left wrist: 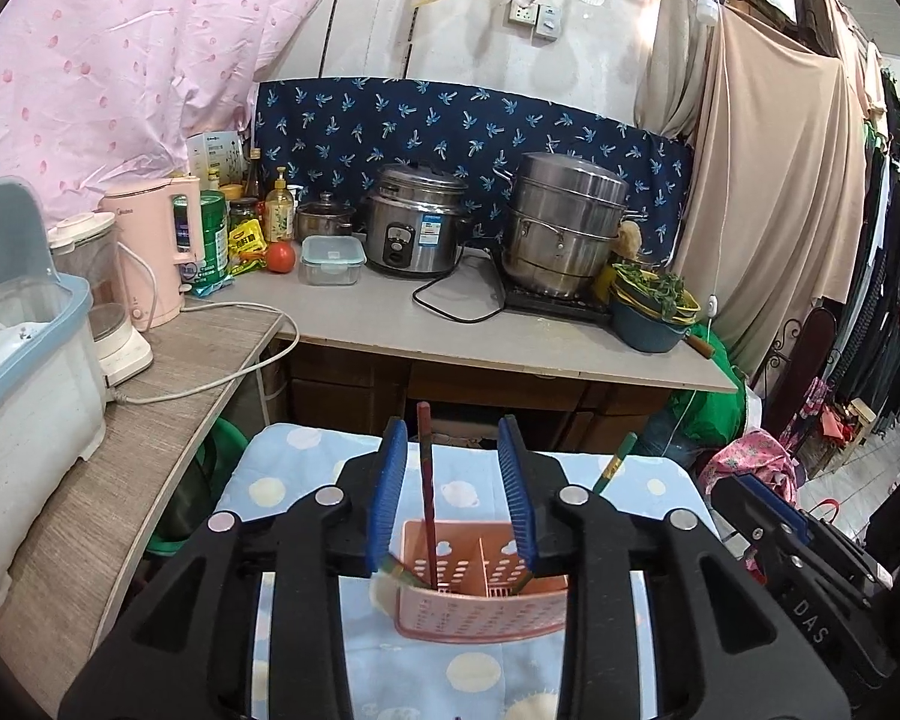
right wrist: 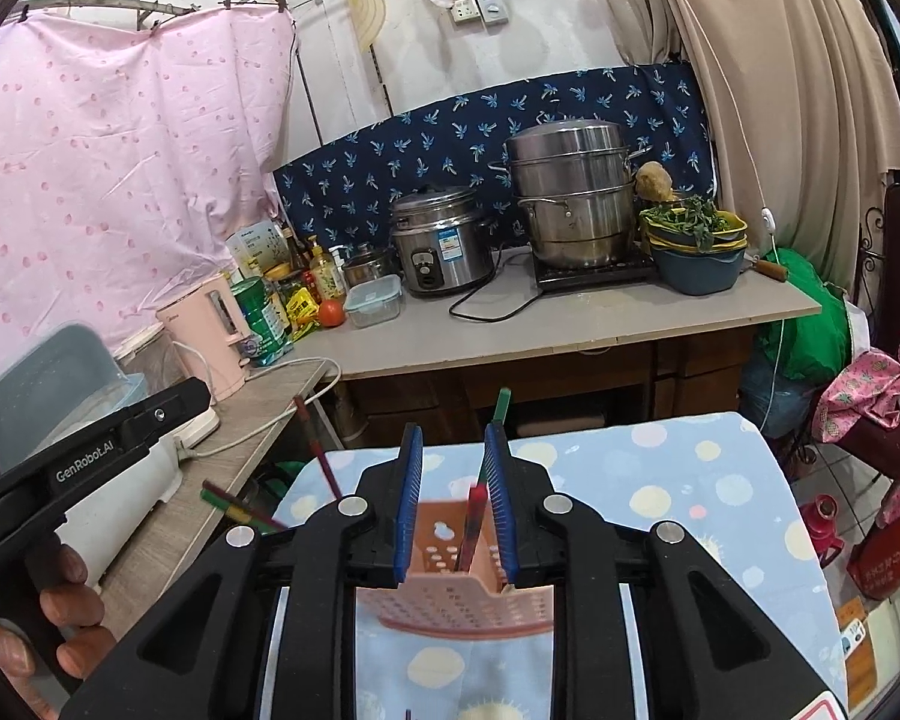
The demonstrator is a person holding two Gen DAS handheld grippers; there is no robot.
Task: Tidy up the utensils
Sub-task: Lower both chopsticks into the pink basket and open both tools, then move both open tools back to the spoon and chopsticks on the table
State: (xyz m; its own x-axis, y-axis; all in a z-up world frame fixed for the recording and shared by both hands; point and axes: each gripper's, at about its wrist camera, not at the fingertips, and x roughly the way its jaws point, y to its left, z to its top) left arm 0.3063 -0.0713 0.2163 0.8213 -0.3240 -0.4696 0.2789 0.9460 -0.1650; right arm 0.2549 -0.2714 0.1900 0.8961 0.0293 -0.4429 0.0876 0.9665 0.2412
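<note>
I have both grippers over the pink holder (left wrist: pixel 480 588), at 6 o'clock in each view. The left gripper (left wrist: pixel 455 492) is part open, its red chopstick (left wrist: pixel 426 480) loose between the pads. The right gripper (right wrist: pixel 452 501), narrowly open, straddles another chopstick (right wrist: pixel 473 519). I'd lift straight up, without brushing either stick.

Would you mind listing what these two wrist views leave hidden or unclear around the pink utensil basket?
- Left wrist view: the pink basket has both side ends behind the left gripper fingers.
- Left wrist view: the green-tipped chopstick is mostly covered by the gripper's right finger.
- Right wrist view: the red chopstick is blurred, and the right gripper hides its lower end.
- Both views: the basket floor is unseen.
</note>
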